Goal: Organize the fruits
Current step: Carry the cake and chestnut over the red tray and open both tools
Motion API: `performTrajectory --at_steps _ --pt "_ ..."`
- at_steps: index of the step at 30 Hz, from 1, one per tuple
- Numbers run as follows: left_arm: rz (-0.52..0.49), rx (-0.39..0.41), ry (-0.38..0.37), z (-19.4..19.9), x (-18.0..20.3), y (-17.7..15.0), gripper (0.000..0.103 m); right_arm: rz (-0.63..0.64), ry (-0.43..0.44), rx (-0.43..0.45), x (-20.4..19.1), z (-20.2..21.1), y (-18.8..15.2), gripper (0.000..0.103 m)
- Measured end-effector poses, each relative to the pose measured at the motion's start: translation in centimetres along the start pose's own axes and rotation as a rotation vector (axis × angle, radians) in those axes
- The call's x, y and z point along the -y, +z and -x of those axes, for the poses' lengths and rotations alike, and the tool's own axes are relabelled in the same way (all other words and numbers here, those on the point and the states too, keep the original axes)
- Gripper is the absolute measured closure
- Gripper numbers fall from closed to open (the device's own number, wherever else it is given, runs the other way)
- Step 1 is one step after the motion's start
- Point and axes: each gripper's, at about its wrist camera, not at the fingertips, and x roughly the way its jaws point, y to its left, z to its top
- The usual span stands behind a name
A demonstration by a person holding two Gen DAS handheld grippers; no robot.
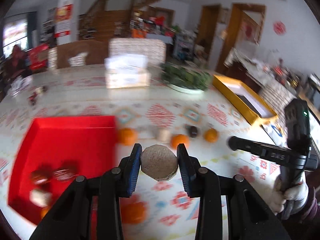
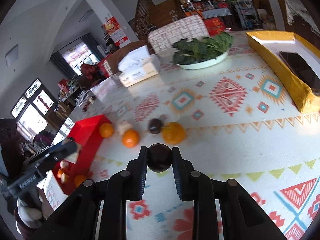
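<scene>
Left hand-held gripper (image 1: 159,161) clenched on a rough brown fruit (image 1: 159,162), held up off the worktop (image 1: 220,152) just right of the red box (image 1: 66,140). Right hand-held gripper (image 2: 159,158) clamped on a dark round fruit (image 2: 159,157), also lifted, over the near middle of the worktop.

Already in the box, toward its near left corner: two dark fruits (image 1: 54,175), a pale one (image 1: 40,197) and a bit of orange at the near edge. Loose on the worktop in a row beyond the pads: an orange (image 1: 127,136) touching the box's right wall, a pale fruit (image 1: 164,134), a second orange (image 1: 179,140), a dark fruit (image 1: 193,131), a third orange (image 1: 211,135). One more orange (image 1: 133,213) near the front edge, under the left fingers.

Farther back: tissue box (image 1: 128,73), plate of greens (image 1: 186,79), yellow box (image 1: 242,98) along the right edge.

Risks, as judgement:
- Grip on the brown fruit narrow, pads only on its sides; likely to twist loose and drop outside the box if swung fast. Heavy blur hints at a quick sweep.
- Box wall close on the left; a low carry could clip the rim and shove the box or knock the orange beside it.
- Both hands loaded and near each other; crossing toward the box together could cause a bump.
- Dropping from height could bruise fruit or bounce it out.
</scene>
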Motion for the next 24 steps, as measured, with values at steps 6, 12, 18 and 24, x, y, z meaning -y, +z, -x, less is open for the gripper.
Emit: performTrajectory --at_steps 6,12,18,24 --pt "0.130 0.034 0.101 3.5 -7.3 -1.2 0.068 0.081 0.039 -0.014 -5.3 -0.5 0.4 0.076" --pt "0.227 0.032 0.153 4.6 -12.9 -2.2 0.068 0.139 0.079 -0.061 -10.2 -2.8 0.4 0.076" --pt "0.270 0.008 0.177 3.8 -16.8 -2.0 0.068 0.218 0.125 -0.135 -15.6 -6.5 -0.1 0.076" --pt "0.296 -0.020 0.178 2.2 -19.4 -1.2 0.068 0.306 0.125 -0.212 -19.5 -11.0 -0.9 0.076"
